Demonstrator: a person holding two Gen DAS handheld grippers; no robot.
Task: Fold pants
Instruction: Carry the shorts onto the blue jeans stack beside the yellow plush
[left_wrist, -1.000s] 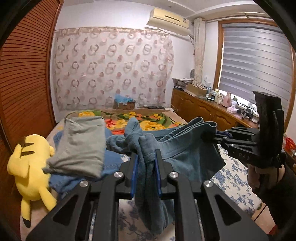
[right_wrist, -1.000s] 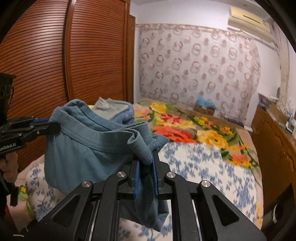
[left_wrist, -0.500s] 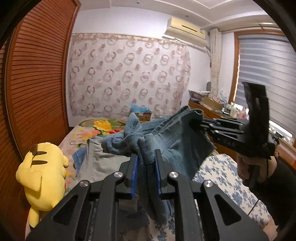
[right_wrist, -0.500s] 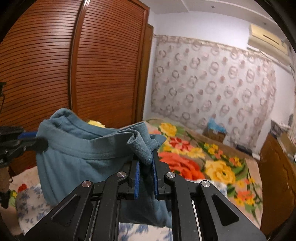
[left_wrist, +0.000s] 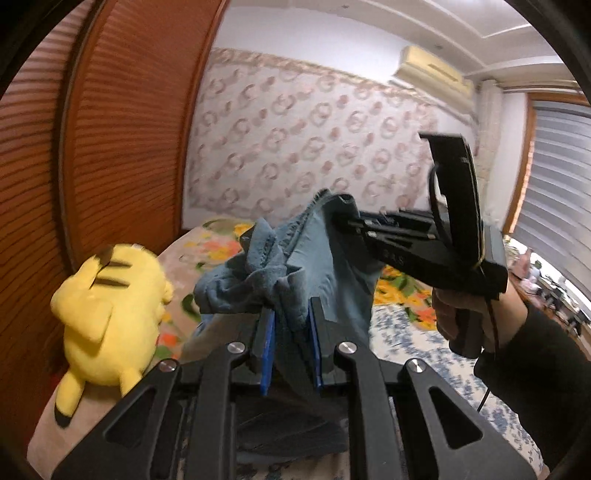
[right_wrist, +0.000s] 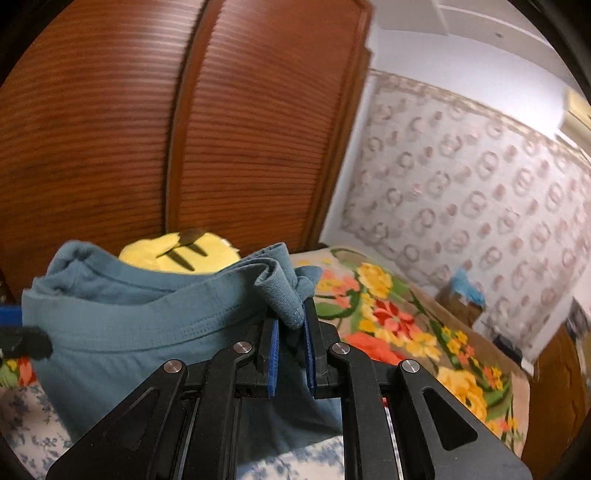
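The blue-grey pants (left_wrist: 325, 266) hang in the air between both grippers, above the bed. My left gripper (left_wrist: 290, 321) is shut on a bunched corner of the waistband. In the left wrist view the right gripper (left_wrist: 345, 218) comes in from the right, held by a hand (left_wrist: 447, 314), and clamps the other corner. In the right wrist view my right gripper (right_wrist: 291, 325) is shut on a folded edge of the pants (right_wrist: 122, 332), whose waistband stretches left to the blue-tipped left gripper (right_wrist: 14, 325) at the frame edge. The lower part of the pants is hidden behind the gripper bodies.
A yellow plush toy (left_wrist: 107, 314) lies on the left of the bed, close to the brown louvred wardrobe doors (right_wrist: 184, 129). The bed carries a floral blanket (right_wrist: 388, 314) and a blue-patterned sheet (left_wrist: 406, 339). A small box (right_wrist: 461, 299) stands at the far end.
Both grippers have swung left toward the wardrobe with the pants held between them, and both views have rolled. The grey and blue folded clothes have left the left wrist view.
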